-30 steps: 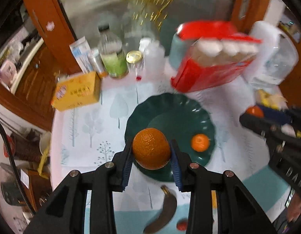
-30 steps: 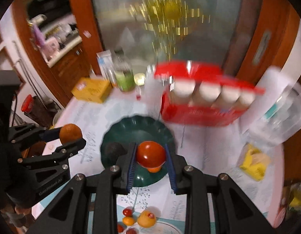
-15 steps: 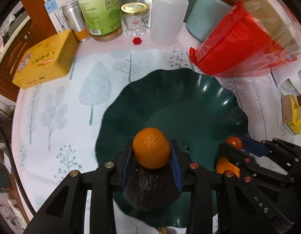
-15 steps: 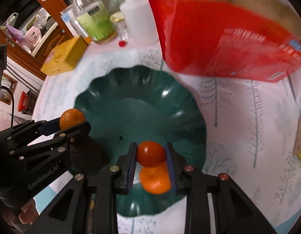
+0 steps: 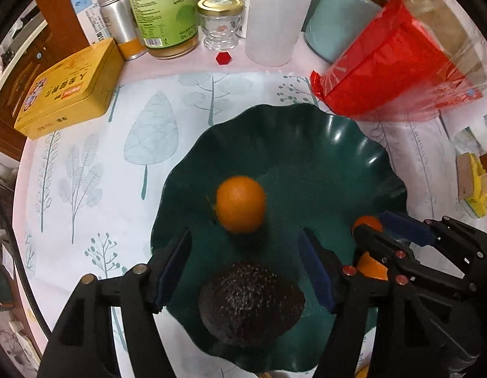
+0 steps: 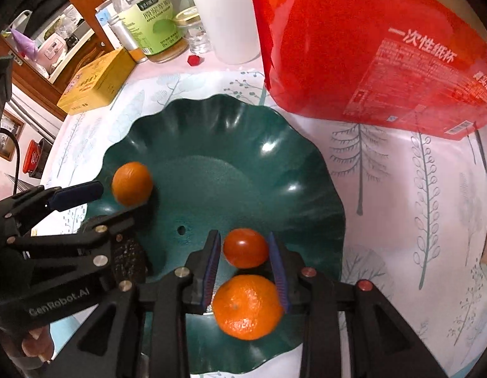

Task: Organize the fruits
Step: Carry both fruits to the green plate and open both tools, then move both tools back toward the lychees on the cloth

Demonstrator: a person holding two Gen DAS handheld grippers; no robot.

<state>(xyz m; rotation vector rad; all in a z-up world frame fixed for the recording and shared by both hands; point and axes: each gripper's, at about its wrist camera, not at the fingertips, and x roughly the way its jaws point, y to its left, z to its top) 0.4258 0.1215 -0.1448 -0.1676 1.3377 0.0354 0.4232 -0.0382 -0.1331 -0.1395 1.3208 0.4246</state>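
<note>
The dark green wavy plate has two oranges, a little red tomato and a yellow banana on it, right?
Not quite. There is no banana on the dark green wavy plate. The left wrist view shows a dark bumpy avocado there, with two oranges and the little red tomato.

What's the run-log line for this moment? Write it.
left gripper: jaws just opened, orange loose in plate | right gripper: jaws just easing open, red fruit between them

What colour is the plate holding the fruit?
Dark green plate, wavy-rimmed; clearest in the right wrist view.
</note>
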